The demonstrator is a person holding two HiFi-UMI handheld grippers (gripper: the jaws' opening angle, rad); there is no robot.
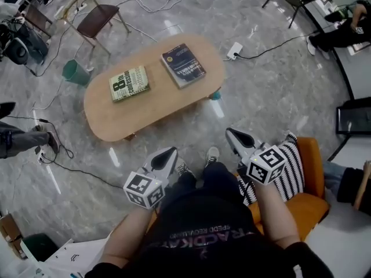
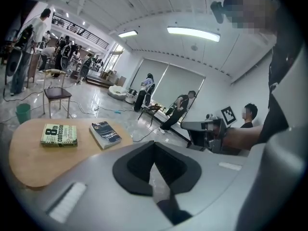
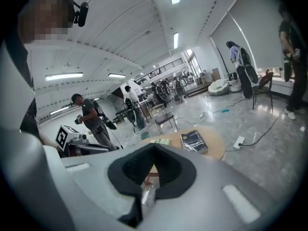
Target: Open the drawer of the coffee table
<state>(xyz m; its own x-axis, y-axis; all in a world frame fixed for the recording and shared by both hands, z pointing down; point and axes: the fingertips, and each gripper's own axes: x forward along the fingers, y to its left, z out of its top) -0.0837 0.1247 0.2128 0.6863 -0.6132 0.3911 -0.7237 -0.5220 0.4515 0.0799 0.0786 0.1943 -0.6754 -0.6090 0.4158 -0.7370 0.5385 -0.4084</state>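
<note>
I'm holding my left gripper [image 1: 167,155] and right gripper [image 1: 233,135] shut and empty. The oval light-wood coffee table [image 1: 116,120] is lying ahead, well apart, its long axis crosswise, neither hand clearly nearer.

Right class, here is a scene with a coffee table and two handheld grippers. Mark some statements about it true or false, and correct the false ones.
1. Two books, a green book and a dark book, lie on the coffee table. True.
2. The left gripper and the right gripper both have their jaws together, with nothing between them. True.
3. The left gripper is touching the coffee table. False: it is apart from the table, over the person's legs.
4. The green bin stands on the coffee table. False: it stands on the floor beside the table's end.
</note>
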